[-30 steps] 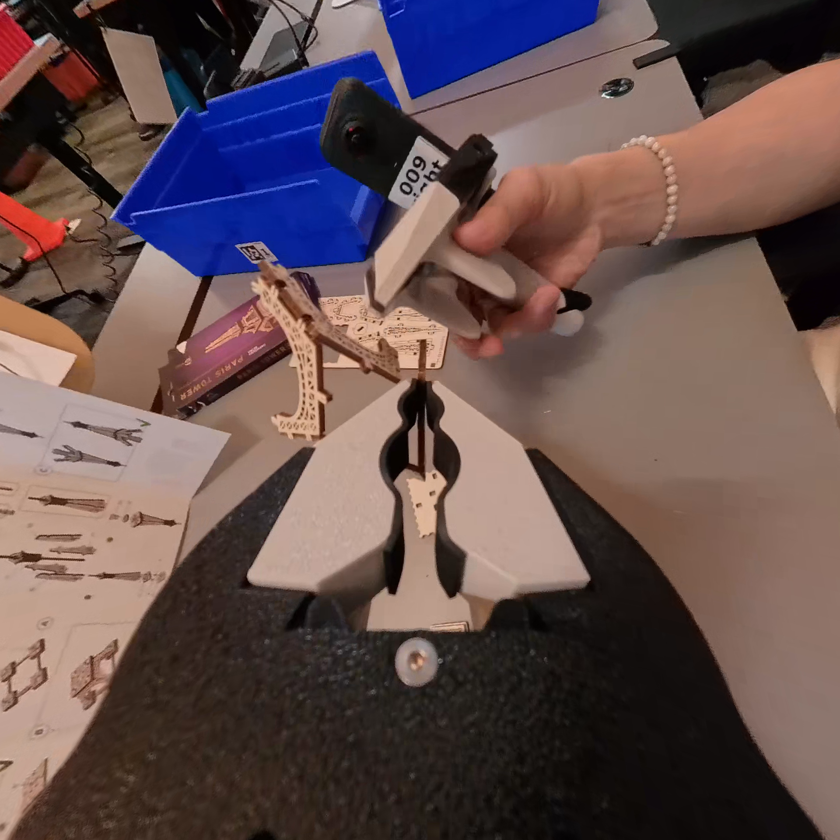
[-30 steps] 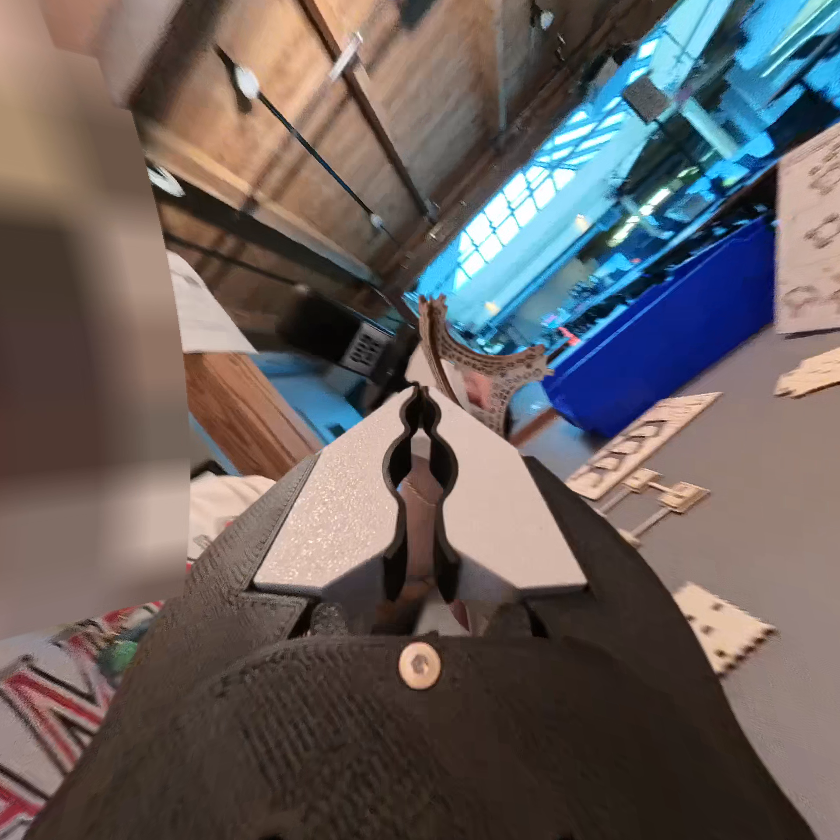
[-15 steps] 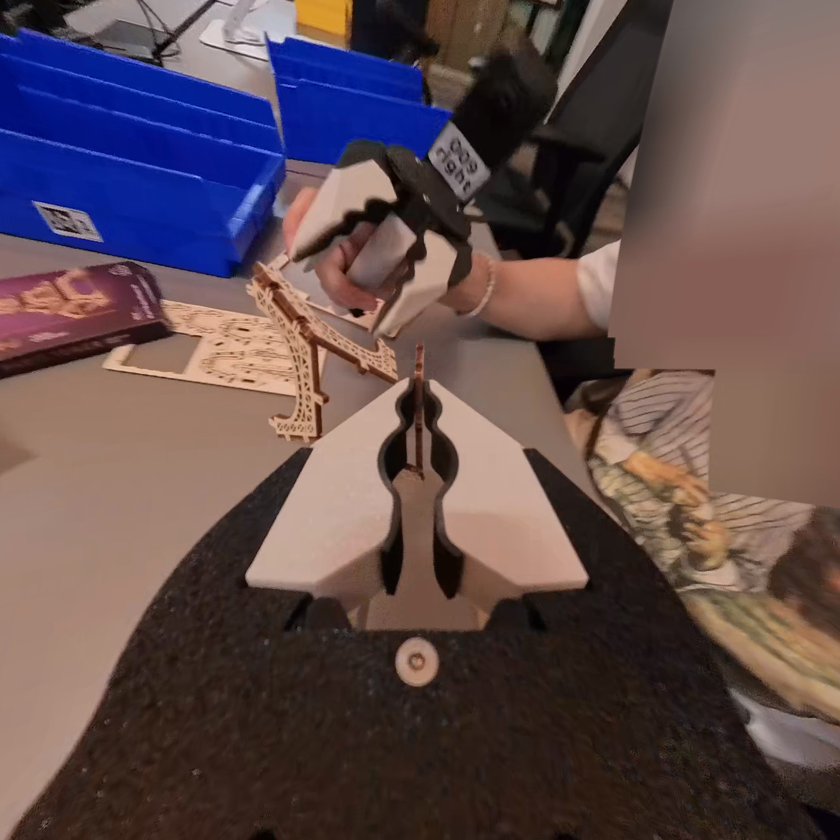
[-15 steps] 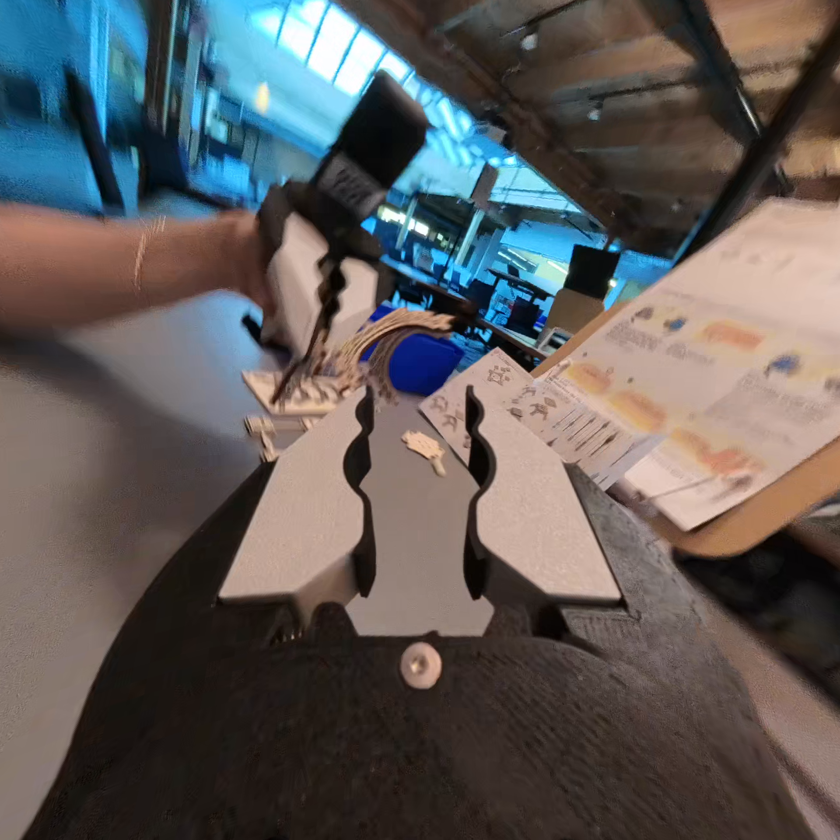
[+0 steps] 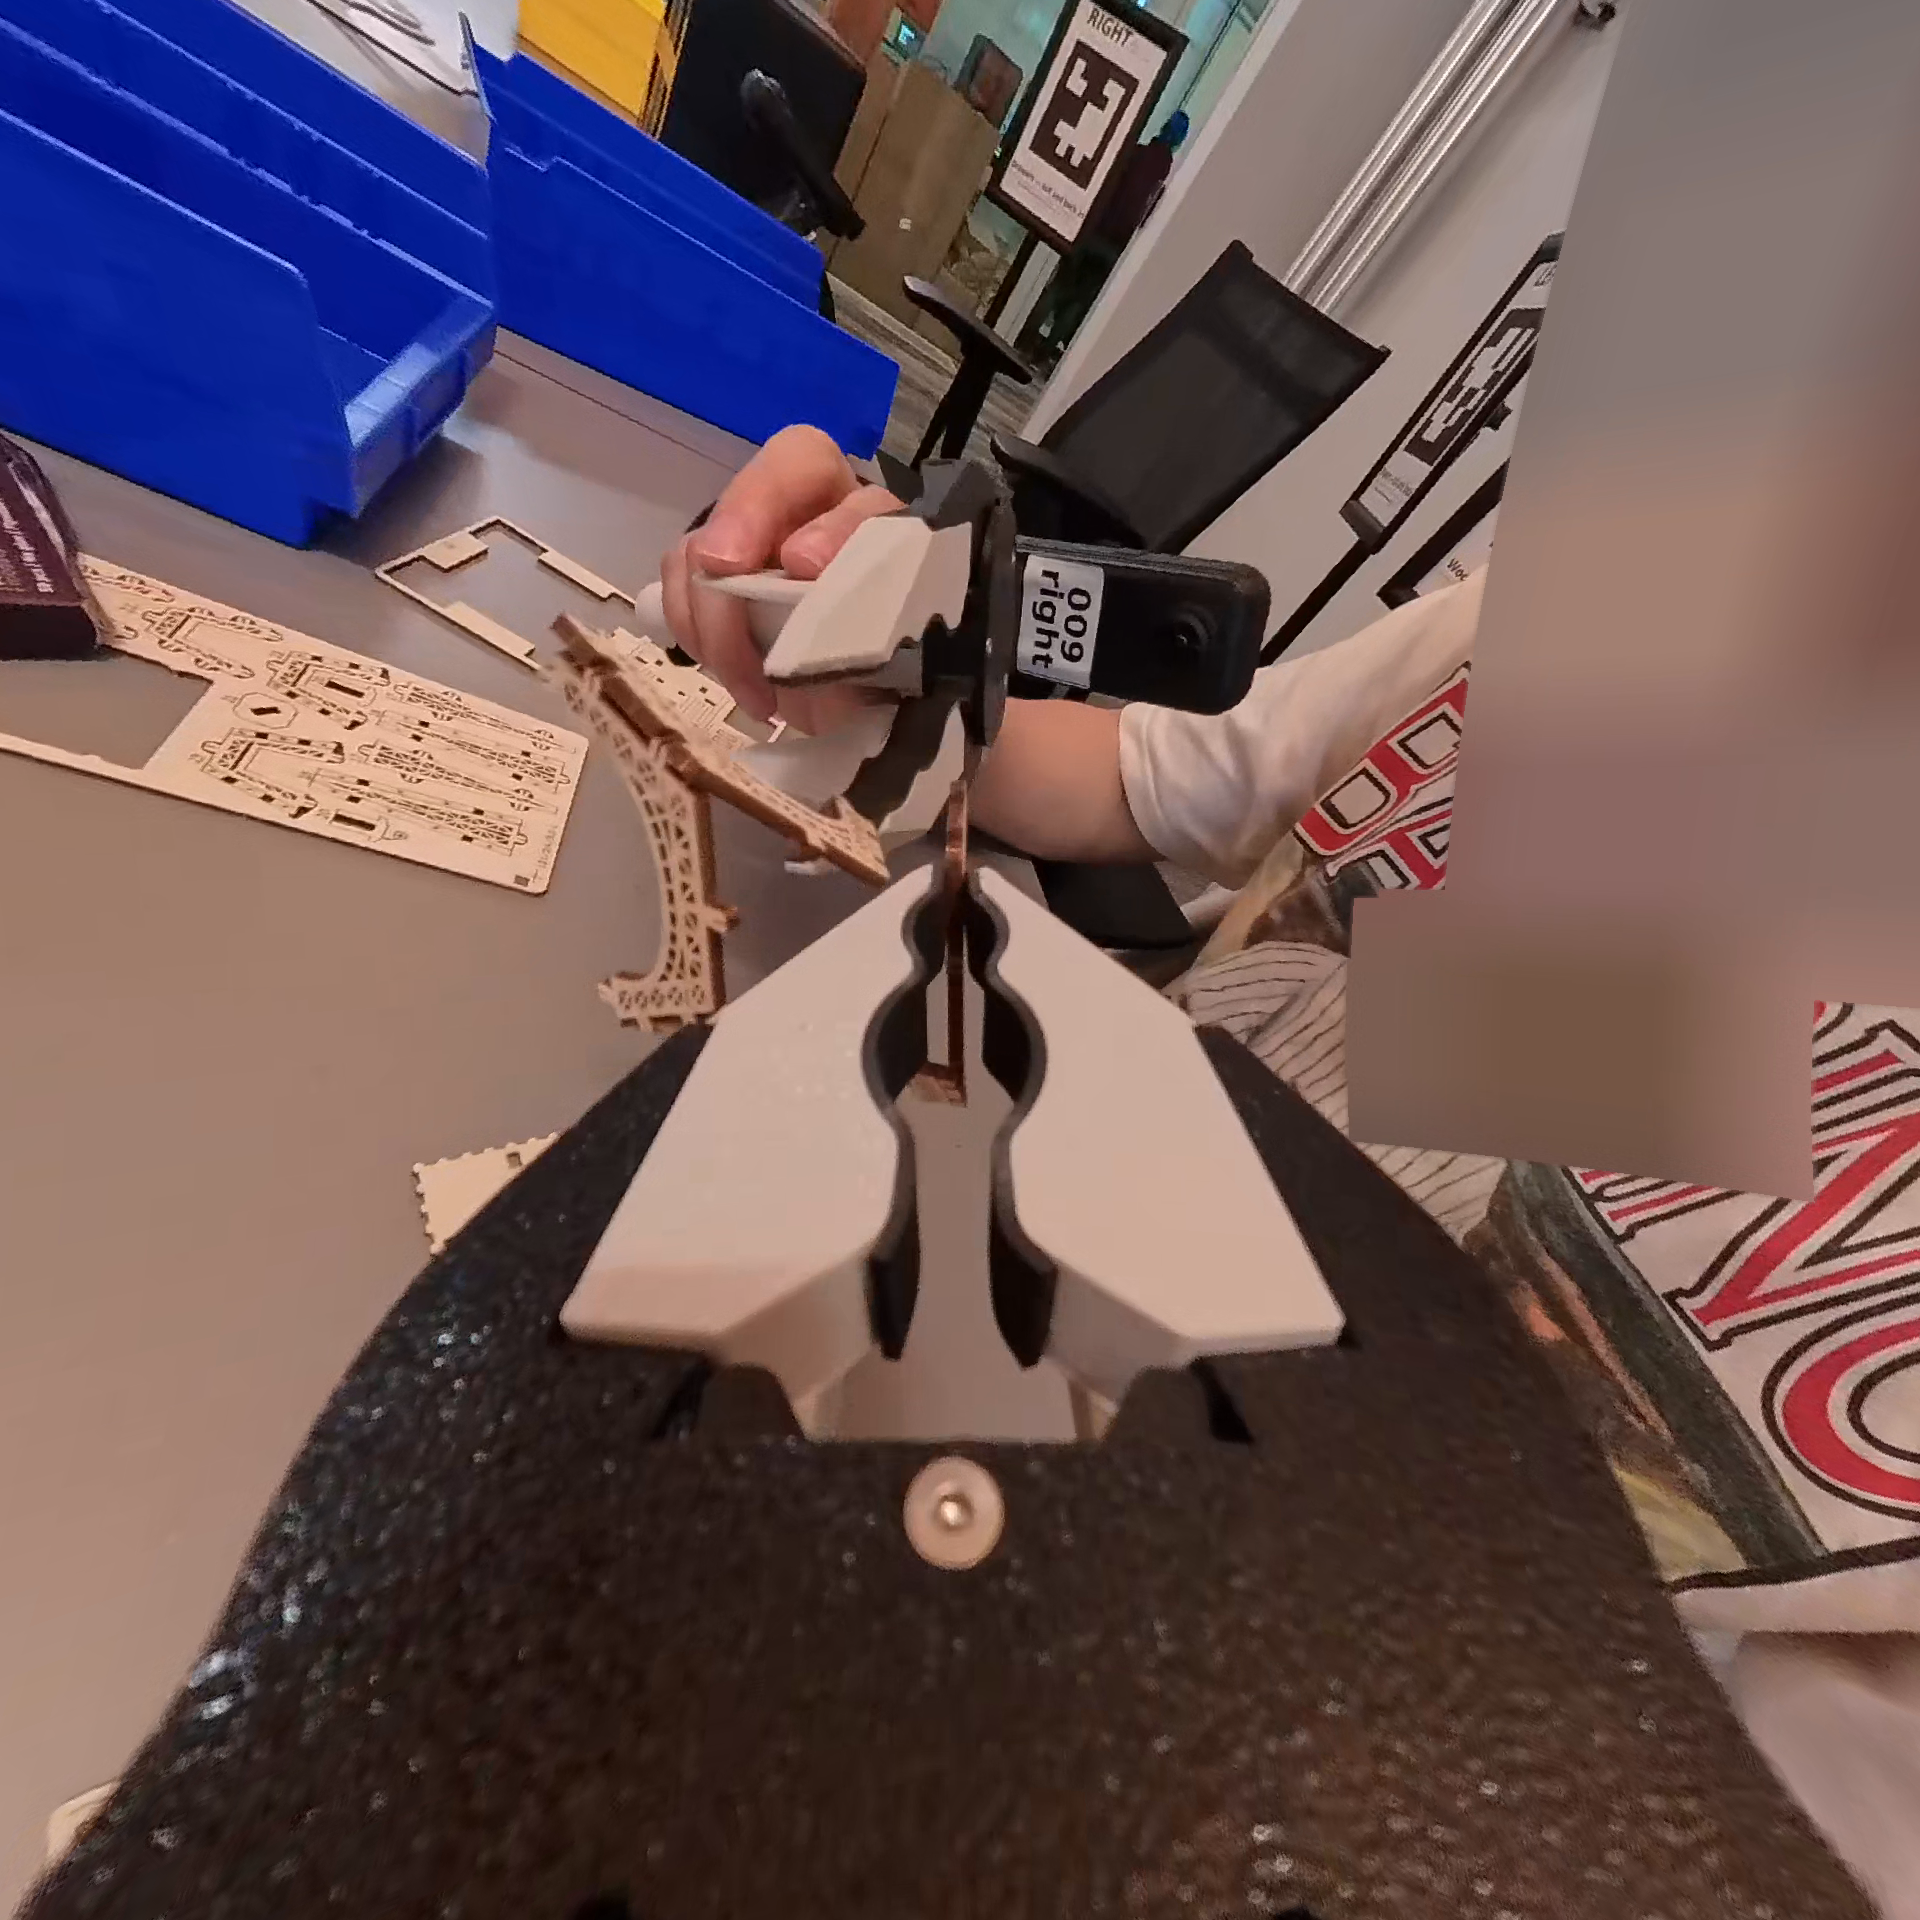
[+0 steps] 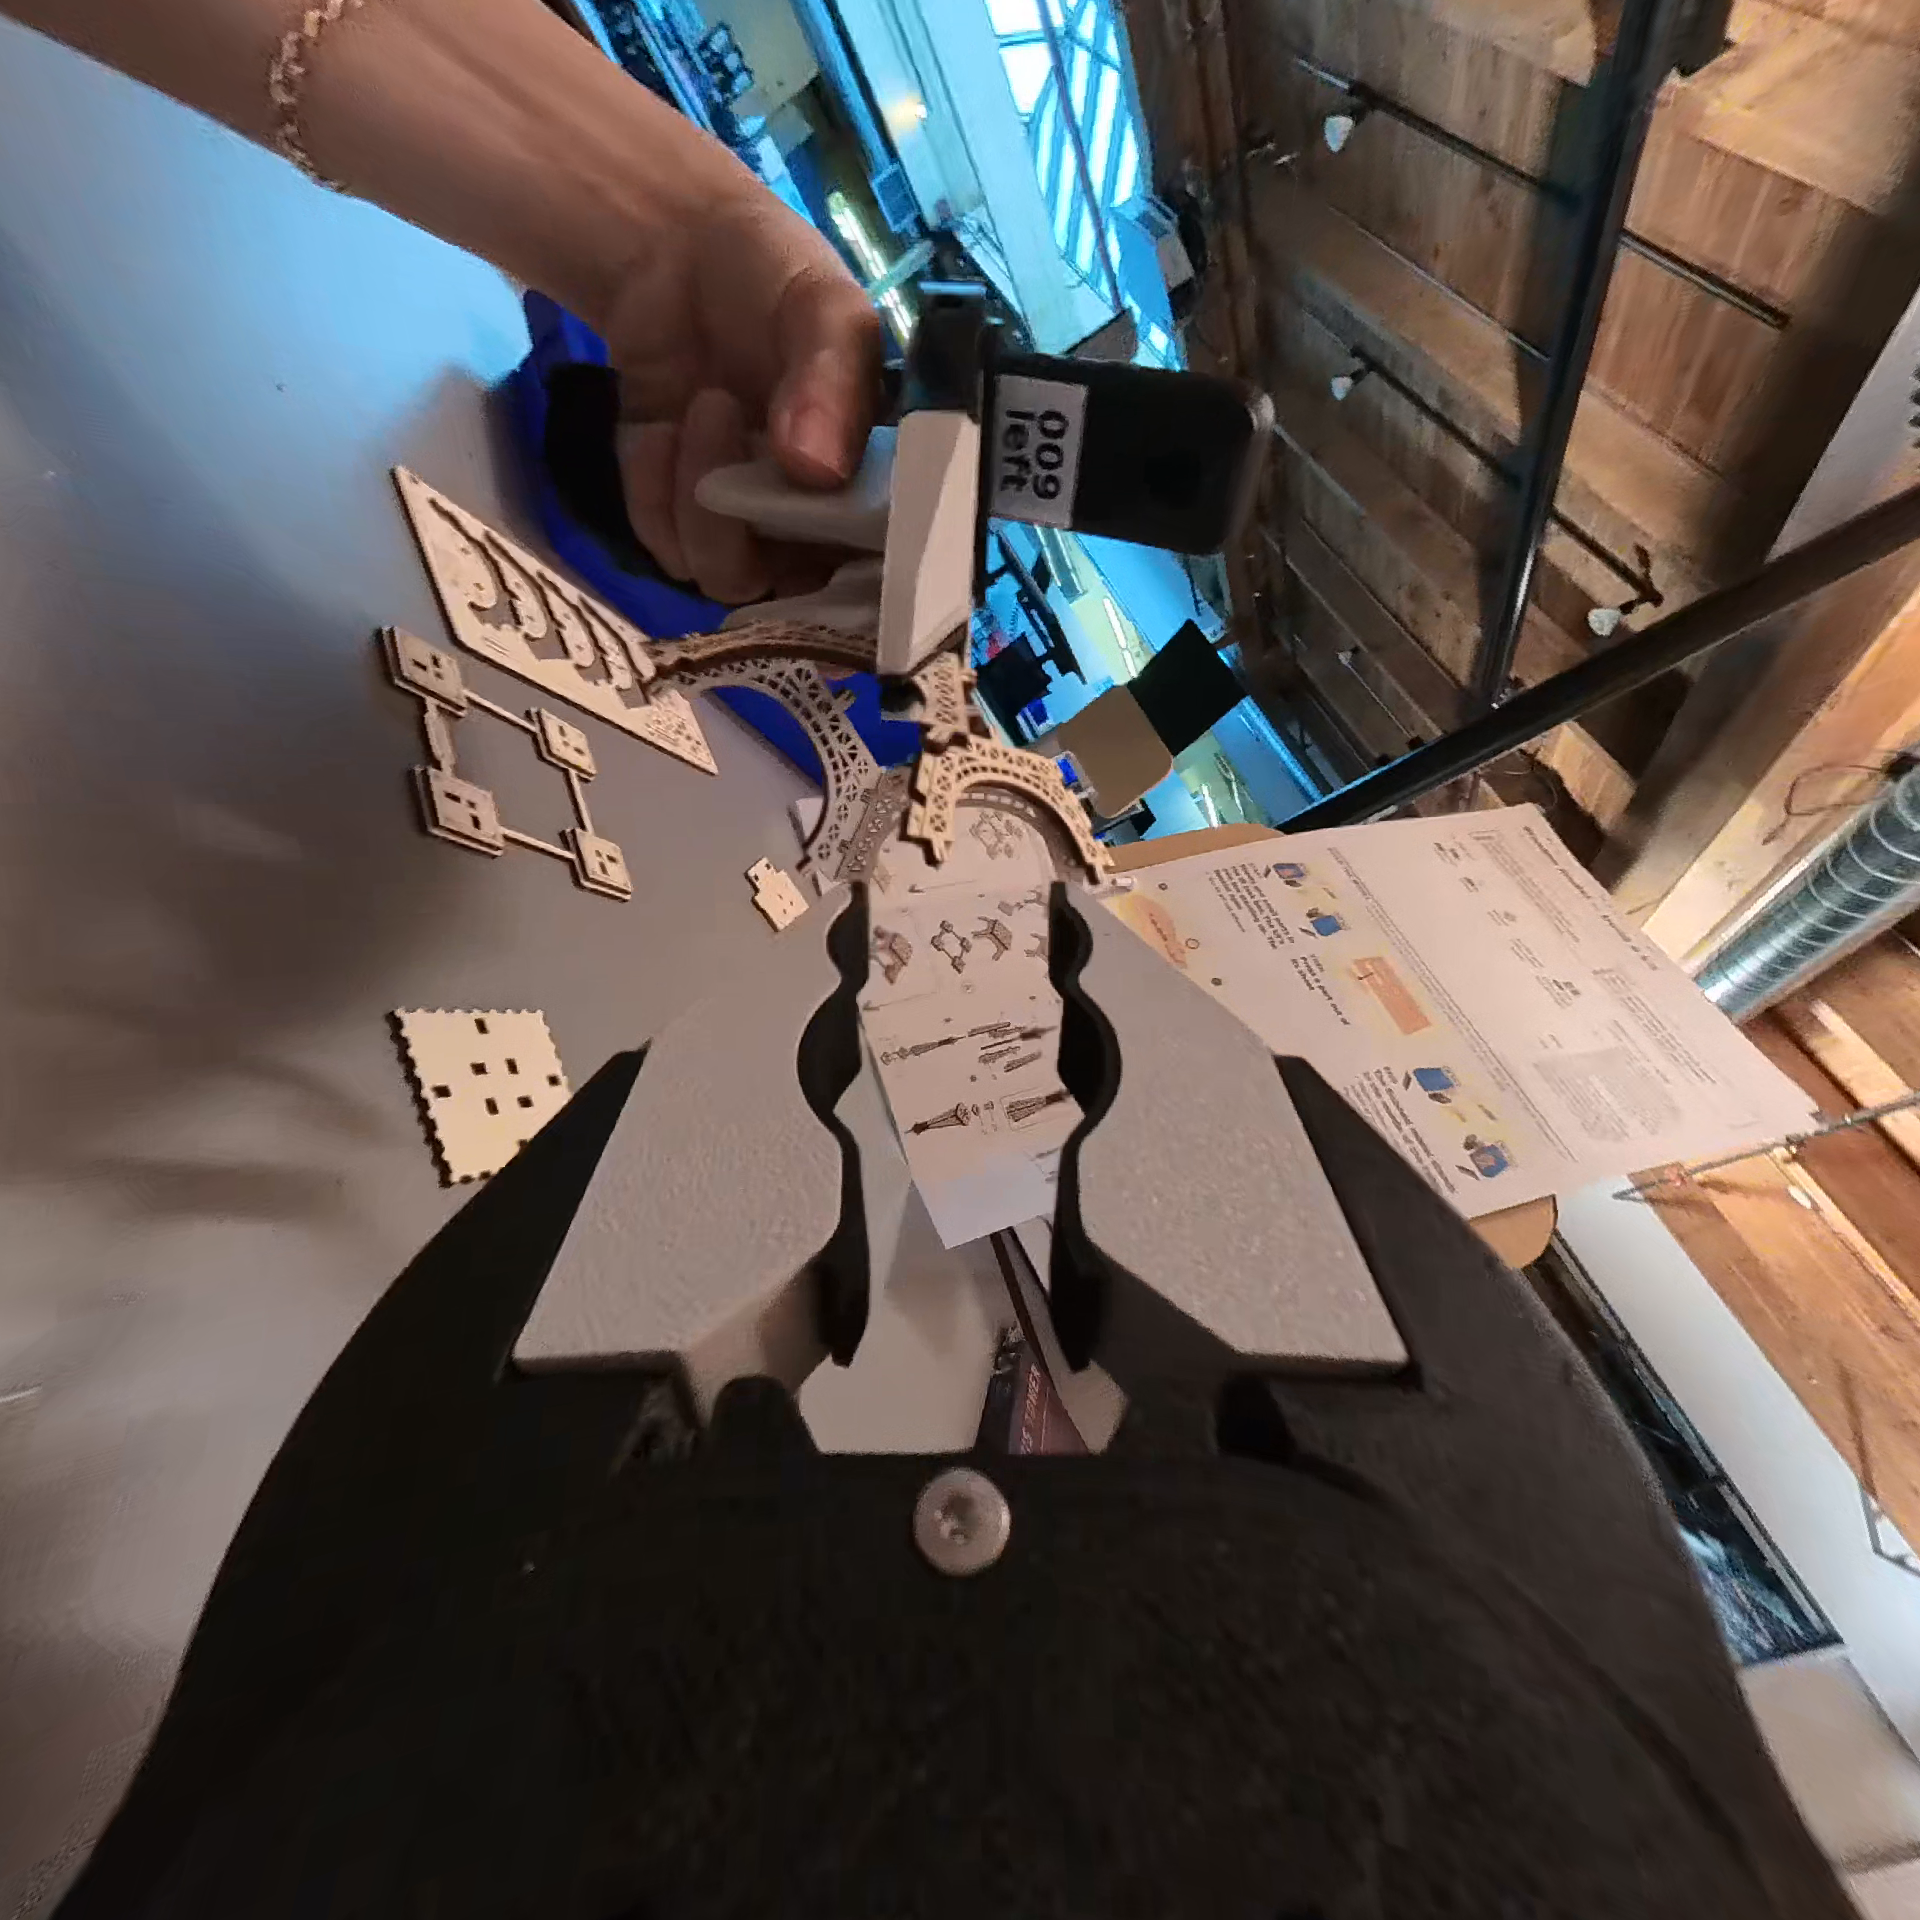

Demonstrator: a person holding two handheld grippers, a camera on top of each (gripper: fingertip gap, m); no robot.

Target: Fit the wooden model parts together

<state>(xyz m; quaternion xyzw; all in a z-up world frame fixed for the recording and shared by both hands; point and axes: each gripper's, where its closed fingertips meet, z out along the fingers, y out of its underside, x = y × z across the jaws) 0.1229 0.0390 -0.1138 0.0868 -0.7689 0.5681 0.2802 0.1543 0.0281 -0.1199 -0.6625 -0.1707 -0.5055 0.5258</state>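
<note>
The wooden tower base (image 5: 675, 821), made of lattice arched legs joined at a top frame, hangs just above the grey table (image 5: 260, 1091). My left gripper (image 5: 951, 894) is shut on a thin upright wooden strip of this model. In the right wrist view the left gripper (image 6: 925, 634) pinches the model (image 6: 935, 779) from above. My right gripper (image 6: 956, 899) is open and empty, its tips just short of the model's legs. In the left wrist view the right gripper (image 5: 883, 665) sits just behind the model with its jaws apart.
A square frame with corner pads (image 6: 499, 769), a toothed square plate (image 6: 478, 1091), a small piece (image 6: 777, 891) and a cut part sheet (image 5: 312, 717) lie on the table. Blue bins (image 5: 208, 312) stand behind. Instruction sheets (image 6: 1455, 997) lie beyond the model. Only a small space, under 4 cm, lies between the two pairs of fingers.
My right gripper has gone from shut to open and swung round to face the model. My left gripper has kept hold of the model while turning to the right.
</note>
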